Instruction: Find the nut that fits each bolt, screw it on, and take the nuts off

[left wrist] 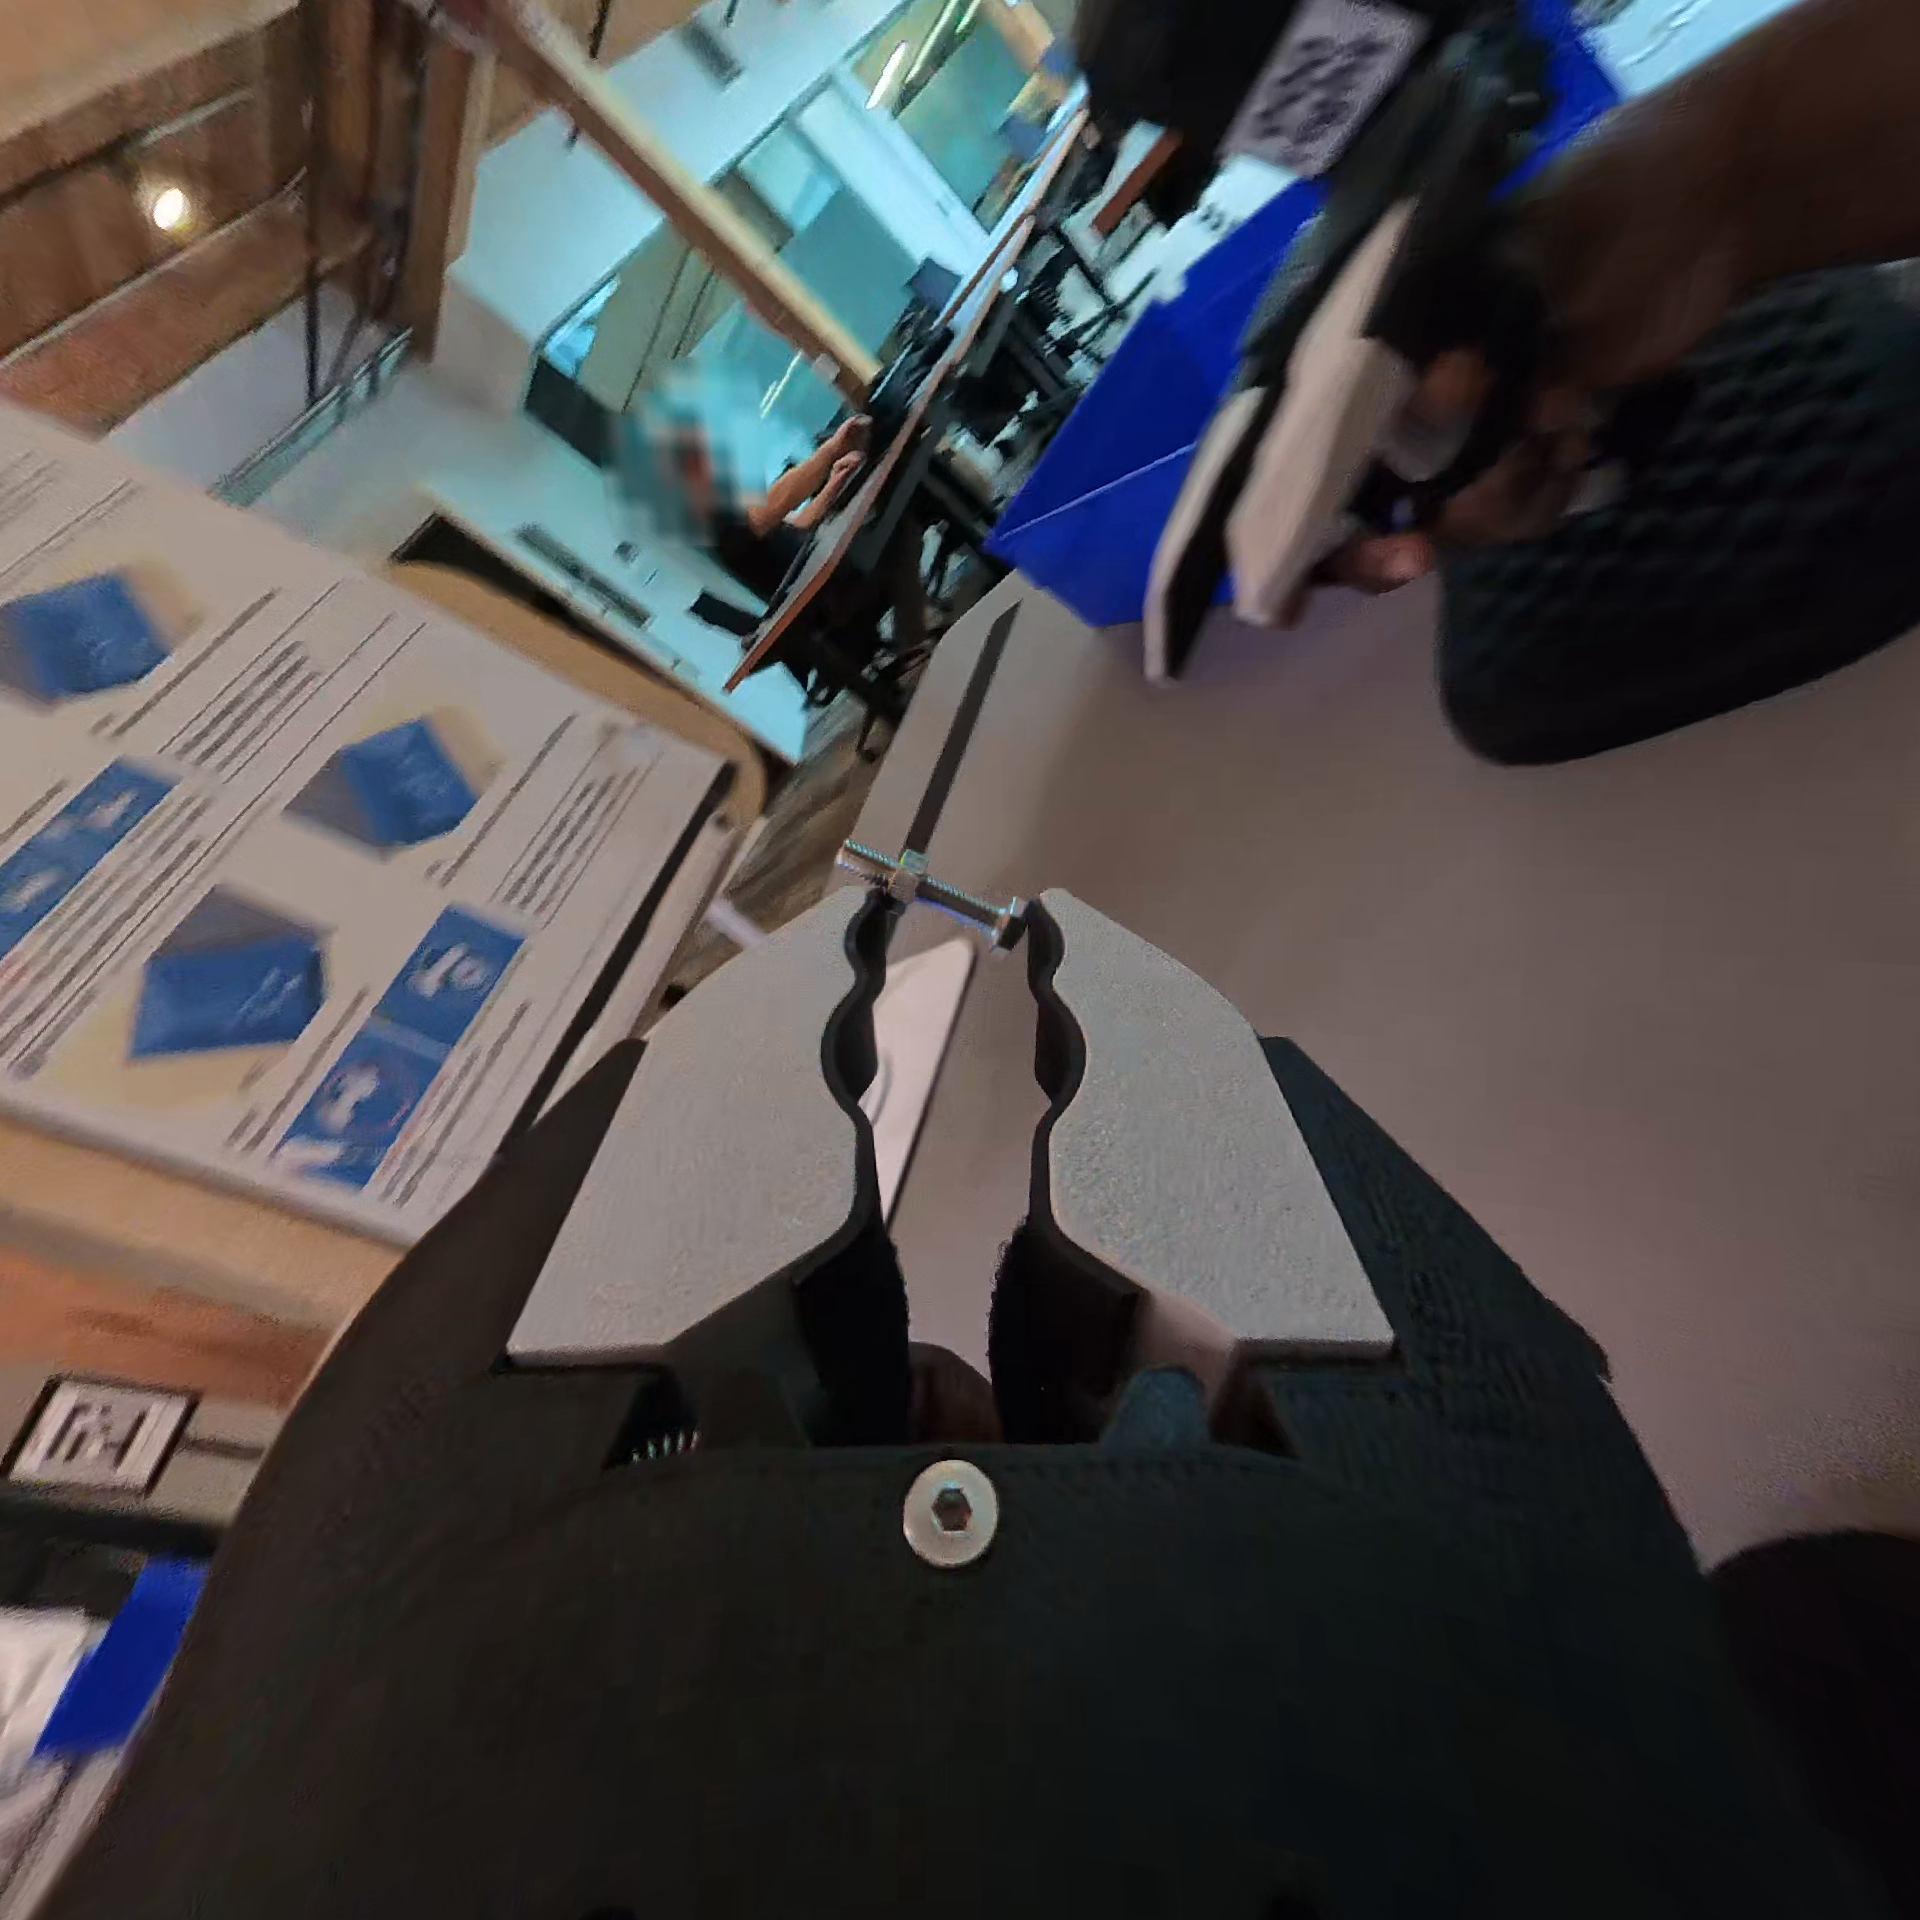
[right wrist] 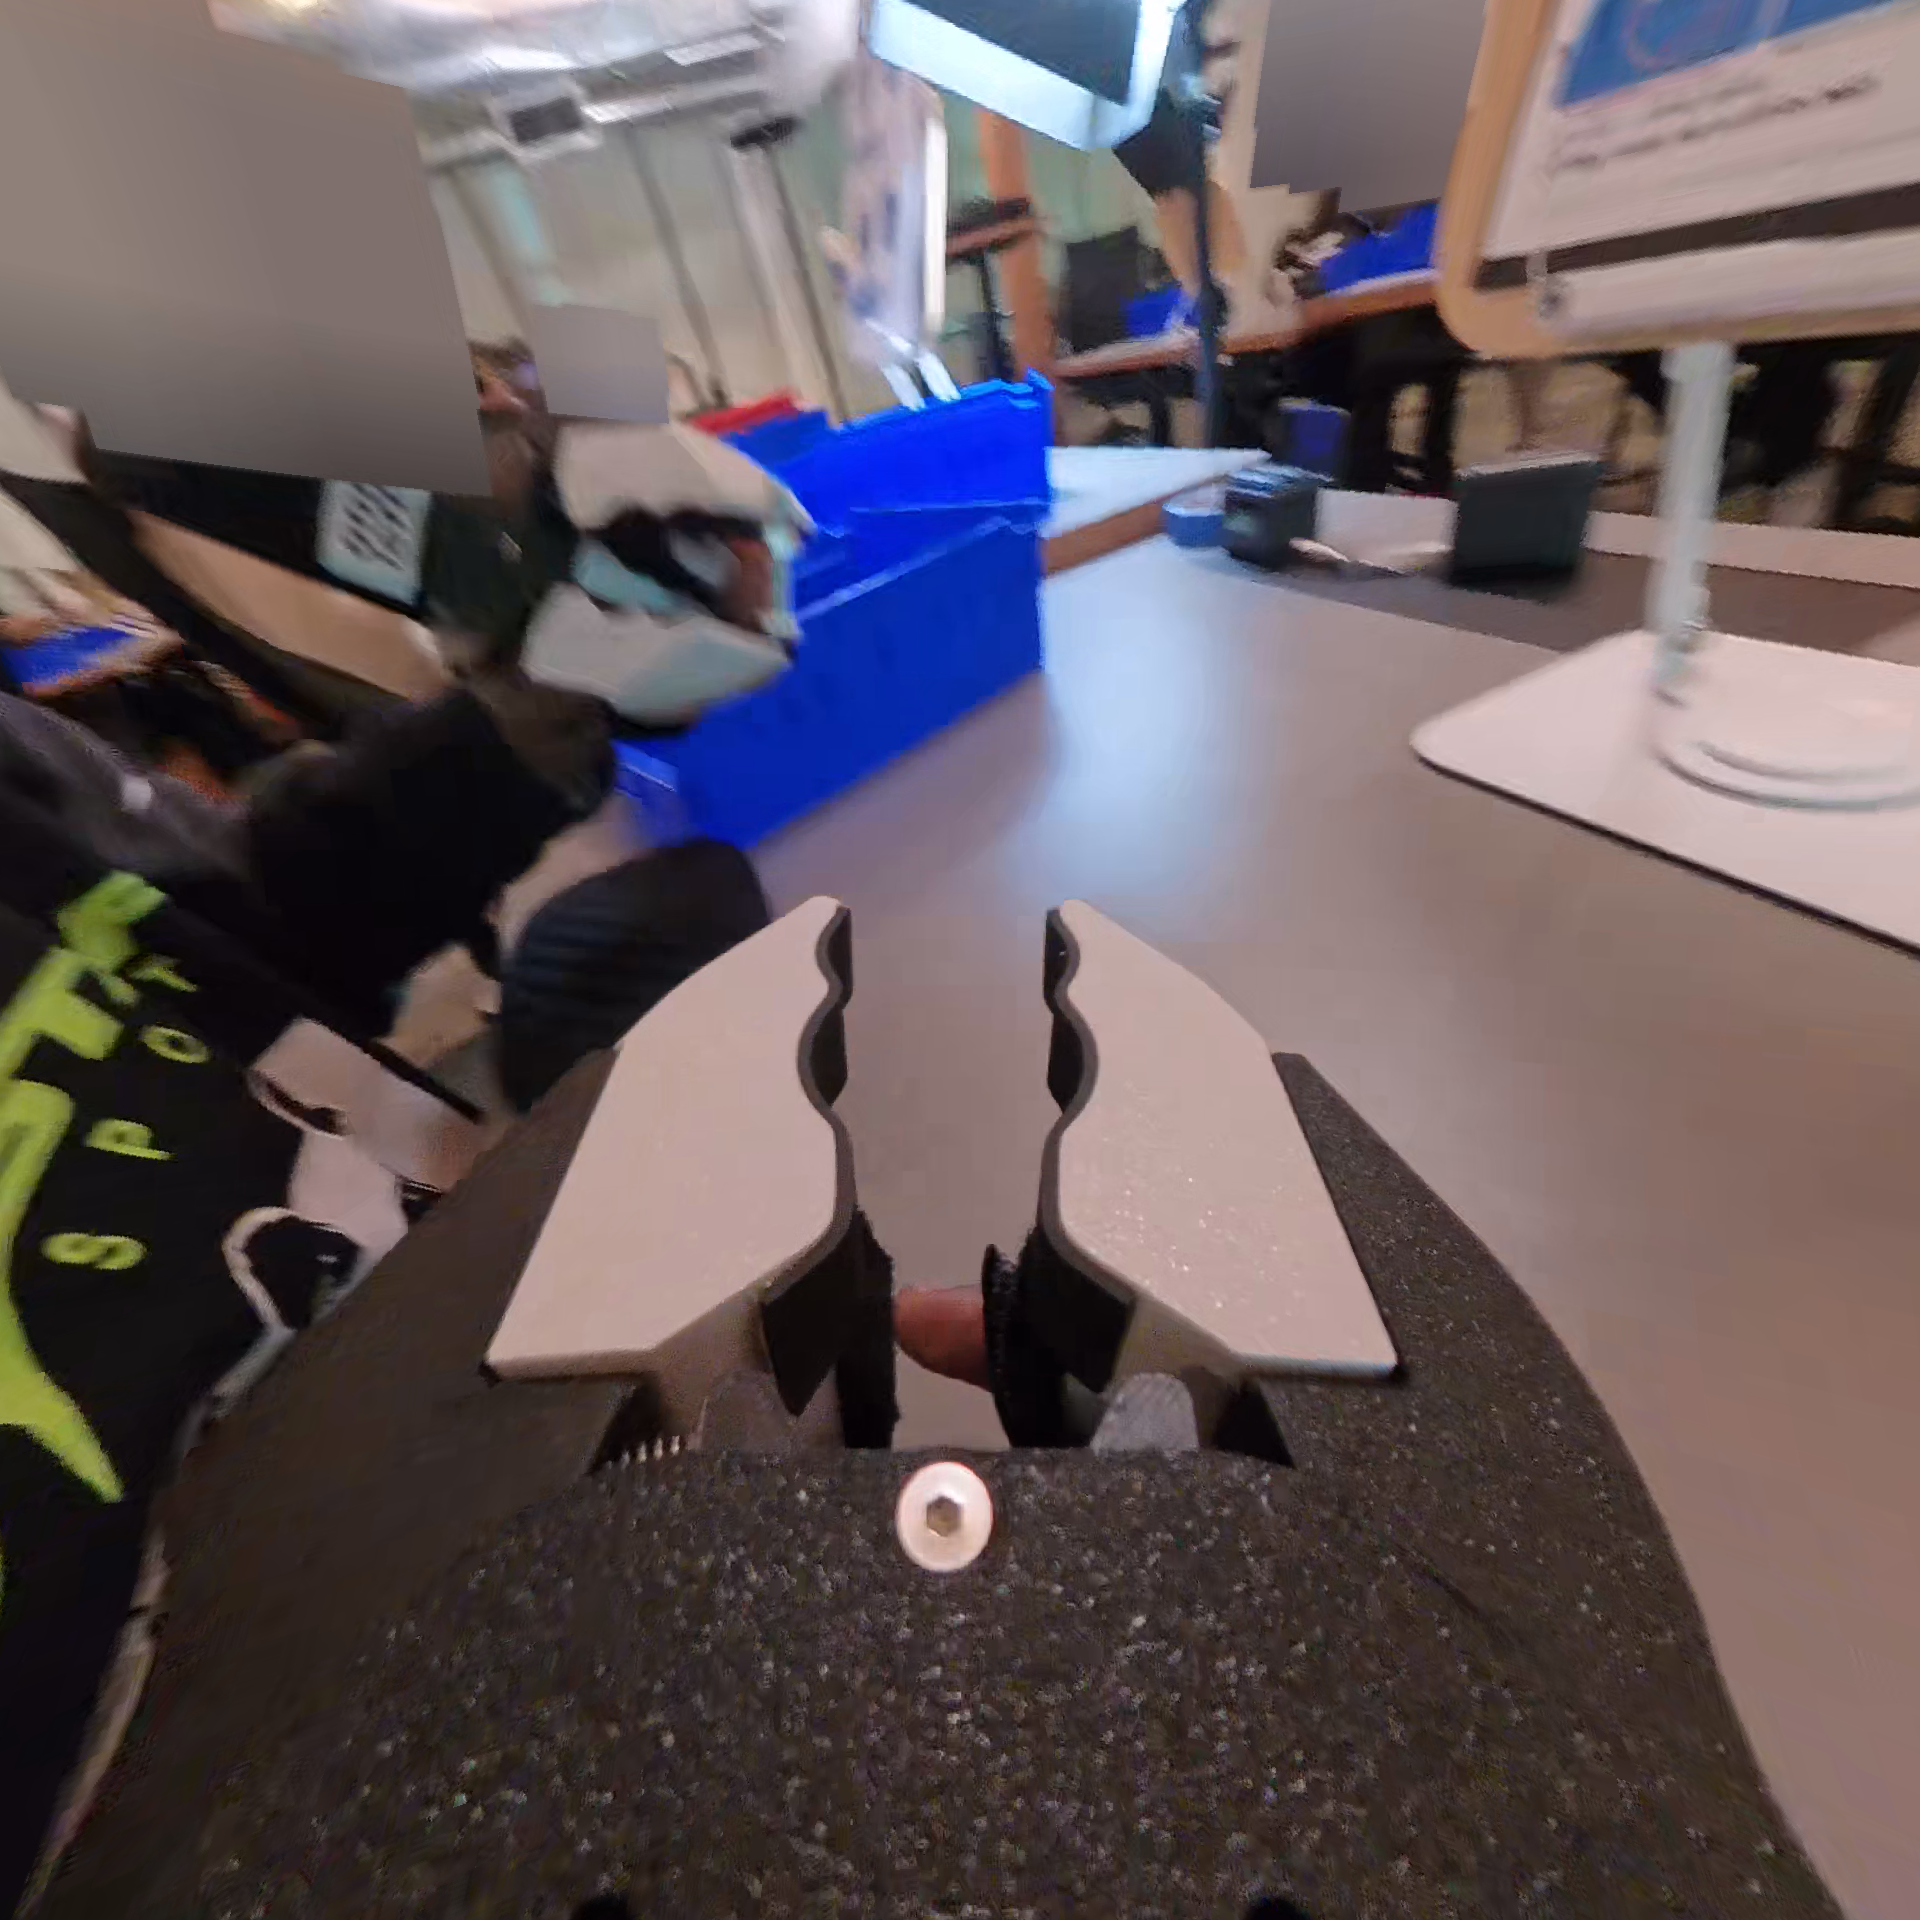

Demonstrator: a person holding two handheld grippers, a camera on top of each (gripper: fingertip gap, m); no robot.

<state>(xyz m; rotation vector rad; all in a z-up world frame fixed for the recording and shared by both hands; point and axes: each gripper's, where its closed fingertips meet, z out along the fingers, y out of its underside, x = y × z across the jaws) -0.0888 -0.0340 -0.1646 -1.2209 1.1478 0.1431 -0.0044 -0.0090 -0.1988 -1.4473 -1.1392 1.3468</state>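
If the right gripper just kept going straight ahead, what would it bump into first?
Probably nothing soon. The right gripper is open and empty, pointing low over the bare grey table. It might graze that tabletop first, but depth is hard to judge.

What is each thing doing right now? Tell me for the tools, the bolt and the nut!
Left tool: closed on the bolt, gripping it end to end at the tips.
Bolt: held crosswise off the table, head against one tip.
Nut: threaded partway along the bolt.
Right tool: open, nothing between its fingers, above the table.
Table: grey, bare under the right tool.
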